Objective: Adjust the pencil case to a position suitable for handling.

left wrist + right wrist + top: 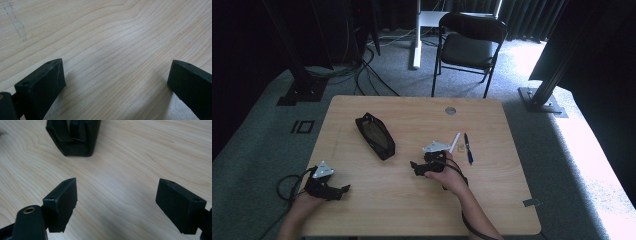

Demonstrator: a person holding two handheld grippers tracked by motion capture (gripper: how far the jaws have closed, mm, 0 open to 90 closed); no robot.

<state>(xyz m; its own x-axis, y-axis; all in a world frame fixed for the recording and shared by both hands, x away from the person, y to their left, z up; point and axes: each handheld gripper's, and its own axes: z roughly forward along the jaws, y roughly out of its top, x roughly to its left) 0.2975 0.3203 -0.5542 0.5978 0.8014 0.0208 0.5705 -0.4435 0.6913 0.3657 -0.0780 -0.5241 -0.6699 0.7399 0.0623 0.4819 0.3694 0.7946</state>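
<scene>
**A:** So what's on the table [492, 210] right now? Standing here I see a black pouch [375, 136] lying slanted, left of the frame's middle in the high view.

**B:** Yep, and it's unzipped, the top gapes open. Just right of centre there's a white pen [455, 142] and a blue pen [468, 148] side by side, close together but I can't tell if they touch.

**A:** And the tongs?

**B:** Right gripper [416, 167] sits in the middle of the frame, just left of and below the pens, pointing left toward the pouch. In the right gripper view its jaws are spread wide with nothing between them, just bare wood, and the pouch's end [73, 137] is up at the top left, well apart from the tips.

**A:** Left one?

**B:** Left gripper [343, 190] is at the lower left of the frame, low over the table near the front edge. Its own view shows the jaws released too, wide gap, only wood grain between them. Pouch is well apart from it.
</scene>
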